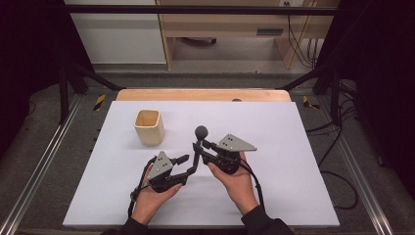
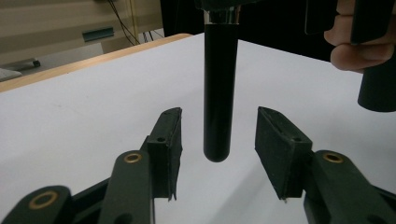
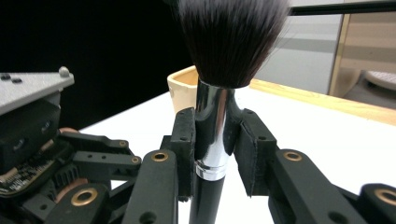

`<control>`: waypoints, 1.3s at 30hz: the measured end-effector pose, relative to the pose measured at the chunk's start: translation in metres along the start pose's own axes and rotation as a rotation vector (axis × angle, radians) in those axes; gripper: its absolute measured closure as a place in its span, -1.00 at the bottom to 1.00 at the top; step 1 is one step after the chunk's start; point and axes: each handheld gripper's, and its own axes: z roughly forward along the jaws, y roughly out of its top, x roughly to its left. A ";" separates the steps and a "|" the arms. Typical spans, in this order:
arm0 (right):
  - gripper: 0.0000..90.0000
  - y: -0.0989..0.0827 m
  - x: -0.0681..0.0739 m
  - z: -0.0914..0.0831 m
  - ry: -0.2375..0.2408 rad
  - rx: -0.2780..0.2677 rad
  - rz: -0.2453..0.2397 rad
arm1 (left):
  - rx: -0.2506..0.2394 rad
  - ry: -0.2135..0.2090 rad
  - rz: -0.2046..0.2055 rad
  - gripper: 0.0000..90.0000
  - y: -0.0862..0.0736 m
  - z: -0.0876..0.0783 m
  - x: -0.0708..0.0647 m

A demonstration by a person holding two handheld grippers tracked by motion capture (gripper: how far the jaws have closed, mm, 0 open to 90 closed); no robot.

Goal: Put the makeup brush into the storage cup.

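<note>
I hold the brush point(image 3: 212, 121) upright, clamped in my right hand-held gripper point(image 3: 215, 140); its handle tip hangs between my left hand-held gripper's point(image 2: 218, 140) parted jaws.

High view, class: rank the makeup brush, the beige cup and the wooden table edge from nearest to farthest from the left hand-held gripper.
1. Makeup brush, just right of the left hand-held gripper, held upright.
2. Beige cup, beyond it, slightly left.
3. Wooden table edge, along the far side.
</note>
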 end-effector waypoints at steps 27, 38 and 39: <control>0.56 -0.006 0.029 0.023 0.031 0.075 -0.110 | -0.007 0.057 -0.038 0.48 -0.001 -0.005 0.004; 0.21 -0.003 0.028 0.017 0.027 0.073 -0.099 | -0.012 0.066 -0.085 0.65 -0.005 -0.008 0.009; 0.17 -0.002 0.026 0.013 0.022 0.072 -0.096 | -0.015 0.074 -0.090 0.65 -0.006 -0.009 0.010</control>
